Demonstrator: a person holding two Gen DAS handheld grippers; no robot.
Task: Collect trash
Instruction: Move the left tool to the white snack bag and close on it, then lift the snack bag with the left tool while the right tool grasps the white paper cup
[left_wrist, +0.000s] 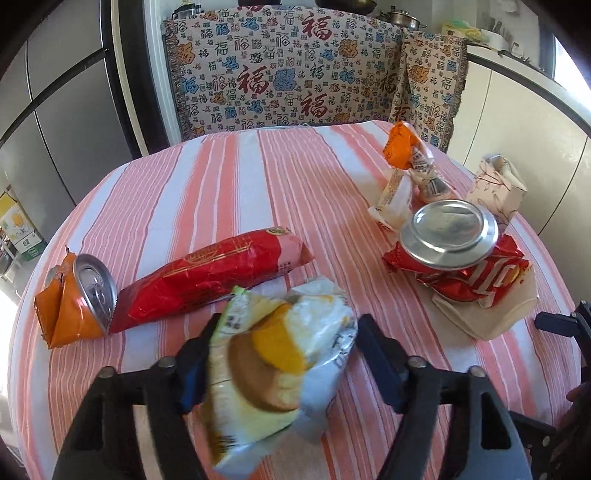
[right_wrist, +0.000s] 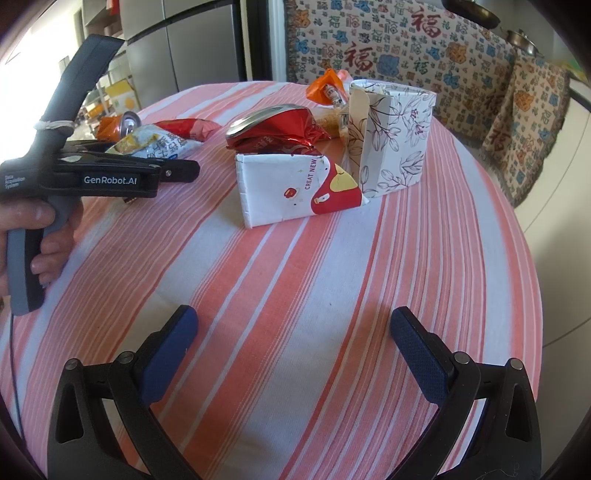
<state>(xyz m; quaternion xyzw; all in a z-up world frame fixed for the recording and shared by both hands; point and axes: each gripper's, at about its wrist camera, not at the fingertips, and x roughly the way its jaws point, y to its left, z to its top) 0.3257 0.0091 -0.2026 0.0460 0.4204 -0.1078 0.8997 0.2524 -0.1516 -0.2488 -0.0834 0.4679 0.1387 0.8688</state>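
My left claw (left_wrist: 284, 350) pinches the white-and-yellow crinkly plastic snack wrapper (left_wrist: 273, 365): light, limp, slippery; grip mid-fold. Right claw (right_wrist: 291, 332) spread, empty.

On the table (left_wrist: 229, 177), the long wrapper (left_wrist: 214, 273) lies right of the crushed can (left_wrist: 79, 295).

Left wrist view: taken low and close over the striped table (left_wrist: 258, 173), facing the patterned sofa cover (left_wrist: 295, 74) along the fingers. Right wrist view: set further back and to the right, same heading. Shared: crushed red can (left_wrist: 458, 254) (right_wrist: 277, 127), floral box (left_wrist: 495, 188) (right_wrist: 395, 136), sofa cover (right_wrist: 406, 48).
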